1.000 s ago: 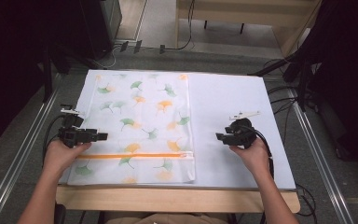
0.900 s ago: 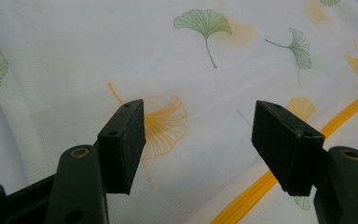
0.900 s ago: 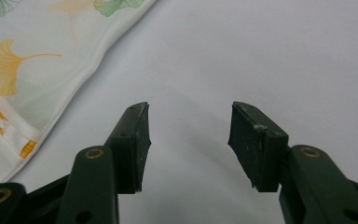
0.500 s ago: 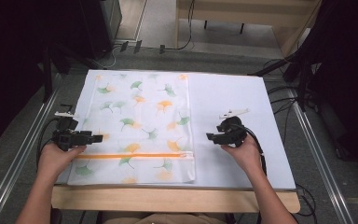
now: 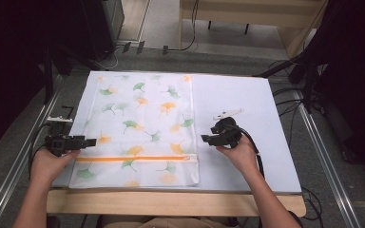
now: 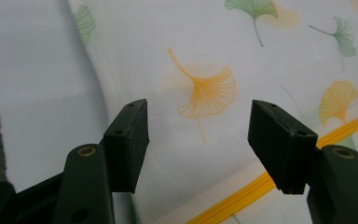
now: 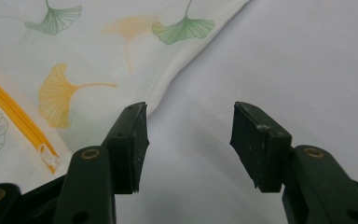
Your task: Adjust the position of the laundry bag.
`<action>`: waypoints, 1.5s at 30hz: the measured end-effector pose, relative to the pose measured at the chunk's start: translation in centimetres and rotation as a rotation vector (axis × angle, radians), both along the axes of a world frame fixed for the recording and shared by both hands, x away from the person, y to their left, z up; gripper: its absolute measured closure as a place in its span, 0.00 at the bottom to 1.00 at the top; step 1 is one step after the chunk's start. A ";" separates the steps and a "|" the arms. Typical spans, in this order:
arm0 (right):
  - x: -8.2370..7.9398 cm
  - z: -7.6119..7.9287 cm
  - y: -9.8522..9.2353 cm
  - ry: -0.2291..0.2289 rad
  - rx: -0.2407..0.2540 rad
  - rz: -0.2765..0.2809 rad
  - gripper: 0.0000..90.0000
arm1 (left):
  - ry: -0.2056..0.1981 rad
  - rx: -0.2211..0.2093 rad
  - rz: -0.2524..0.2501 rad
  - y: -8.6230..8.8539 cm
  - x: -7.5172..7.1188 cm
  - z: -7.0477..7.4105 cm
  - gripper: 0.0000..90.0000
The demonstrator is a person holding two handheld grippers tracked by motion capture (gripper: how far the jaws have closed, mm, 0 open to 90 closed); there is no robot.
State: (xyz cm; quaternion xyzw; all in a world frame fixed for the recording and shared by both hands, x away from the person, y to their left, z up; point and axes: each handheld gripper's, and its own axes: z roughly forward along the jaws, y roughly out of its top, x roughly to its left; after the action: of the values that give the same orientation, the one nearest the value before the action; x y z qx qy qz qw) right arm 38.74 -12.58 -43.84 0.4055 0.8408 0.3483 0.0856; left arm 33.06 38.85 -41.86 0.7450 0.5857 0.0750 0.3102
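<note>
Both jaws wide, left hand-held gripper (image 5: 91,141) at the bag's (image 5: 142,114) left edge, right hand-held gripper (image 5: 204,138) beside its right edge.

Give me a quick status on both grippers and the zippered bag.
Left gripper open at the ginkgo-print bag's left edge. Right gripper open at its right edge. Bag flat, orange zipper closed. Nothing in the way.

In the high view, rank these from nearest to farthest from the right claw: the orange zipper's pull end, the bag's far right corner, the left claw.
1. Zipper pull end, just left of the right claw, slightly nearer the person.
2. Bag's far right corner, at the table's far side.
3. Left claw, across the bag at its left edge.
</note>
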 end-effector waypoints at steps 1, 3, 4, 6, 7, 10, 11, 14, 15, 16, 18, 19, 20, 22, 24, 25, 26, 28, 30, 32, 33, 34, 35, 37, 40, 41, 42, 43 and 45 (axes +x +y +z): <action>0.1 0.0 0.2 -0.005 -0.004 0.005 0.53 | 0.000 0.000 0.000 0.0 0.0 0.0 0.43; 0.2 -0.1 0.7 -0.001 -0.006 0.013 0.53 | 0.007 0.008 0.013 0.4 -0.1 -0.1 0.43; 0.2 -0.1 0.9 -0.001 -0.007 0.020 0.53 | 0.006 0.007 0.019 0.5 -0.2 -0.1 0.43; 0.3 -0.1 1.1 0.000 -0.007 0.023 0.53 | 0.004 0.009 0.024 0.8 -0.3 -0.2 0.43; 0.3 -0.2 1.4 0.002 -0.007 0.026 0.53 | 0.007 0.013 0.027 0.9 -0.4 -0.2 0.43; 0.7 -0.4 2.3 0.002 -0.013 0.041 0.53 | 0.007 0.019 0.042 1.4 -0.5 -0.4 0.44; 0.8 -0.5 2.5 0.001 -0.012 0.045 0.53 | 0.010 0.020 0.049 1.6 -0.5 -0.4 0.44; 1.2 -0.7 3.3 0.002 -0.016 0.049 0.53 | 0.016 0.027 0.064 2.0 -0.5 -0.8 0.45; 1.2 -0.7 3.3 0.002 -0.016 0.049 0.53 | 0.020 0.025 0.069 2.2 -0.5 -0.9 0.45; 1.5 -0.9 3.8 0.006 -0.022 0.055 0.53 | 0.027 0.030 0.075 2.3 -0.4 -1.1 0.45; 1.6 -1.1 4.3 0.017 -0.026 0.051 0.53 | 0.030 0.031 0.076 2.3 -0.4 -1.2 0.46; 1.6 -1.1 4.3 0.017 -0.026 0.051 0.53 | 0.031 0.032 0.074 2.3 -0.3 -1.3 0.46; 1.6 -1.2 4.4 0.019 -0.024 0.050 0.53 | 0.036 0.035 0.072 2.2 -0.2 -1.4 0.46; 1.8 -1.4 4.8 0.017 -0.031 0.054 0.53 | 0.048 0.043 0.079 2.1 -0.1 -1.7 0.48; 2.0 -1.6 5.0 0.014 -0.040 0.056 0.52 | 0.033 0.046 0.095 2.1 0.0 -1.6 0.52; 2.1 -1.8 5.2 0.020 -0.044 0.050 0.53 | 0.033 0.039 0.093 2.2 0.0 -1.6 0.52; 2.1 -1.8 5.2 0.020 -0.044 0.050 0.53 | 0.044 0.033 0.088 2.1 0.1 -1.7 0.52; 2.3 -2.0 5.4 0.027 -0.044 0.046 0.53 | 0.037 0.044 0.084 2.0 0.1 -1.7 0.52; 2.5 -2.2 5.7 0.032 -0.047 0.043 0.53 | 0.039 0.043 0.083 1.9 0.1 -1.7 0.53; 2.6 -2.4 6.0 0.033 -0.052 0.048 0.54 | 0.045 0.036 0.072 1.6 0.2 -1.7 0.58; 2.7 -2.4 6.3 0.029 -0.054 0.040 0.57 | 0.049 0.035 0.072 1.5 0.2 -1.7 0.63; 2.7 -2.4 6.3 0.029 -0.054 0.040 0.57 | 0.055 0.028 0.066 1.3 0.2 -1.7 0.63; 2.7 -2.4 6.5 0.028 -0.053 0.038 0.61 | 0.061 0.030 0.063 1.2 0.3 -1.8 0.67; 2.6 -2.4 6.6 0.018 -0.067 0.044 0.67 | 0.073 0.026 0.056 1.1 0.3 -1.7 0.71; 2.5 -2.4 6.5 0.010 -0.063 0.062 0.86 | 0.082 0.005 0.056 1.0 0.4 -1.9 0.83; 2.5 -2.4 6.5 0.010 -0.063 0.062 0.86 | 0.083 0.003 0.055 1.0 0.4 -1.9 0.83; 2.5 -2.4 6.5 0.016 -0.054 0.064 0.90 | 0.079 0.007 0.046 0.9 0.4 -1.9 0.83; 2.5 -2.4 6.5 0.010 -0.066 0.070 0.95 | 0.075 0.017 0.044 0.8 0.4 -1.9 0.86; 2.5 -2.3 6.5 0.007 -0.074 0.076 0.99 | 0.079 0.019 0.047 0.8 0.5 -2.0 0.95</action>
State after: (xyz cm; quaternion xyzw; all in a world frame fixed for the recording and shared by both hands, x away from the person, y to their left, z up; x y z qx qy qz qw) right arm 41.27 -6.07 -46.19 0.3711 0.8681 0.3187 0.0845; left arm 33.53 39.69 -43.83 0.7363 0.6143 0.0583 0.2777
